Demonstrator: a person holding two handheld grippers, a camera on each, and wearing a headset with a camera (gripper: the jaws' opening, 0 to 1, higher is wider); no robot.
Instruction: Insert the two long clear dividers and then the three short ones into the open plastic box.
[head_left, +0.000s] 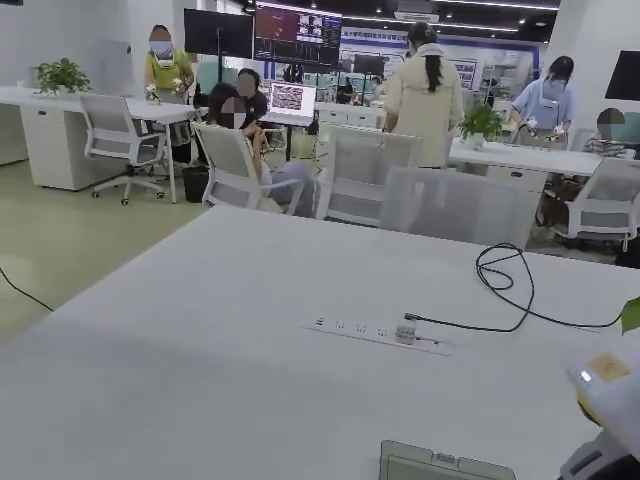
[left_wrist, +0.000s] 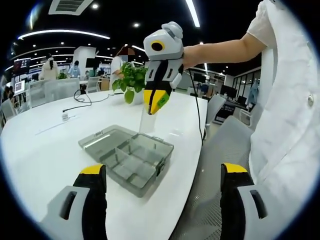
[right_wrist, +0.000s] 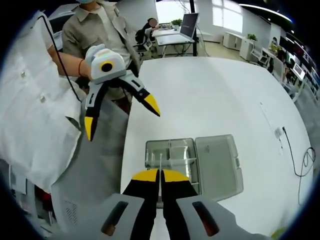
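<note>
Lying open on the white table (right_wrist: 215, 95), the plastic box (right_wrist: 172, 150) has its lid (right_wrist: 218, 165) folded flat alongside the tray. Some partitions already stand inside the box, though their count cannot be confirmed. Directly above the box, the right gripper (right_wrist: 160, 175) has its jaws pressed together on a clear divider (left_wrist: 147, 121), which hangs down with its lower edge just over the tray. Seen edge-on in the right gripper view, the divider appears to line up with the tray's longer side; this is judged, not verified. The left gripper (left_wrist: 162, 169) stands off the box's near side, toward the person, jaws wide apart and holding nothing. The right gripper is therefore the nearer, and the box lies straight below it. The coming move is judged a vertical descent into a slot, with alignment the main risk.
</note>
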